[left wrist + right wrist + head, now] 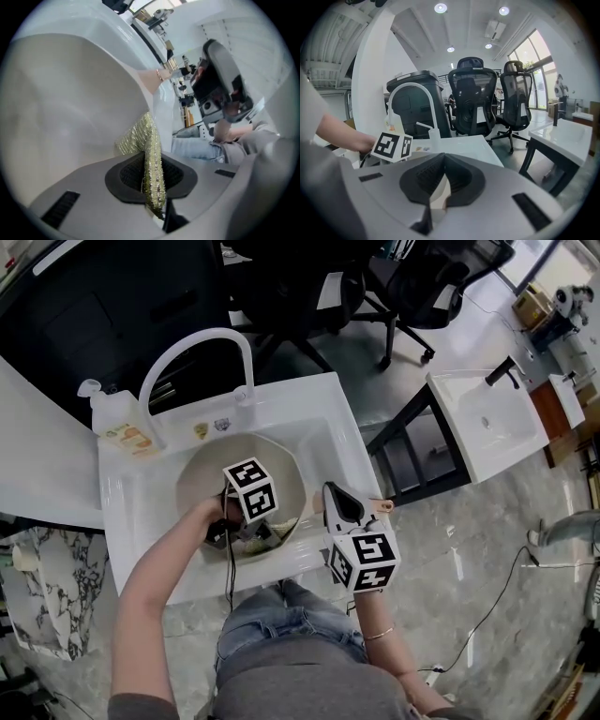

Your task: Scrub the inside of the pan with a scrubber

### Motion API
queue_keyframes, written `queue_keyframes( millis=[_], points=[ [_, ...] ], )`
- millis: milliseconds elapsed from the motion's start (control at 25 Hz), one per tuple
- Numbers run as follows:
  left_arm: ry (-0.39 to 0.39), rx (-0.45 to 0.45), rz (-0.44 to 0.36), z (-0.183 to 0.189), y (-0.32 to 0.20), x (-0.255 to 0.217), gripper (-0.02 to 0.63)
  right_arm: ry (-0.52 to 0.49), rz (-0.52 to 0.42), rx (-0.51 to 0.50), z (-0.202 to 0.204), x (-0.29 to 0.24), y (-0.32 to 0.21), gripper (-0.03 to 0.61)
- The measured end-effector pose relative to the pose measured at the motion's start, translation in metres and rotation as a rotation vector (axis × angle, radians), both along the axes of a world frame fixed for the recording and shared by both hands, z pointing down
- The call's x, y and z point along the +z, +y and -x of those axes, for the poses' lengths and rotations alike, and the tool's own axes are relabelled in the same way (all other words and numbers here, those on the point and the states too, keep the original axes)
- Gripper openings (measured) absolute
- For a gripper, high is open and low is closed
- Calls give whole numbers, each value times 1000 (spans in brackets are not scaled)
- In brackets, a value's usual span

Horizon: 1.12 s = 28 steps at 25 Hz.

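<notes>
Well, my left tongs [151, 163] are shut tight on the scrubber [140, 138], a glittery gold pad pinched edge-on. Its free end sticks out past the tips and lies against the pale inner wall of the pan [61, 108]. The pan sits in the sink [319, 399] below the curved tap [202, 343], and I reach into it from the near left. My right tongs [443, 164] are clamped on the pan's handle [382, 506], which points right over the sink's edge. I take it that this grip is there to stop the pan sliding or turning while the other side rubs. The scrubbing looks to be under way low on the near part of the pan. Held this thin, the pad could fold or slip, so short, firm strokes seem the wise way to go on.
</notes>
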<state>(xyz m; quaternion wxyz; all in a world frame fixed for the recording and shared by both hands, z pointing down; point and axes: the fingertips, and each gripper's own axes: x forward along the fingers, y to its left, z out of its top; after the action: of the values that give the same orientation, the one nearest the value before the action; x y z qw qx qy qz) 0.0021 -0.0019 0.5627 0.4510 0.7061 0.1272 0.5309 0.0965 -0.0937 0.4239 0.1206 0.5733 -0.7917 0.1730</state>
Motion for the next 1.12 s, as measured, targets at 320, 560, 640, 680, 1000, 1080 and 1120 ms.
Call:
queue_keyframes(
  millis=[320,560,640,680,1000,1080,1120],
  points=[
    [176,-297,69,-33,-31,-16,63,4,6,-32,10,2,-9,11],
    [319,-588,105,-47,-65,-25,63,9,10,-57,19,3,-19,11],
    [357,-672,102,-48,-73,-26,63,10,10,-64,21,3,-22,11],
    [372,-706,99,-48,-76,-26,63,11,10,-66,22,3,-24,11],
    [446,-928,18,-48,-99,-30,63,2,13,-77,29,3,-36,11],
    [458,-1026,-16,-42,-110,-29,63,2,12,-83,32,3,-38,11],
    [463,-1074,-42,-37,-115,-28,64,3,12,-85,33,3,-39,11]
  ],
)
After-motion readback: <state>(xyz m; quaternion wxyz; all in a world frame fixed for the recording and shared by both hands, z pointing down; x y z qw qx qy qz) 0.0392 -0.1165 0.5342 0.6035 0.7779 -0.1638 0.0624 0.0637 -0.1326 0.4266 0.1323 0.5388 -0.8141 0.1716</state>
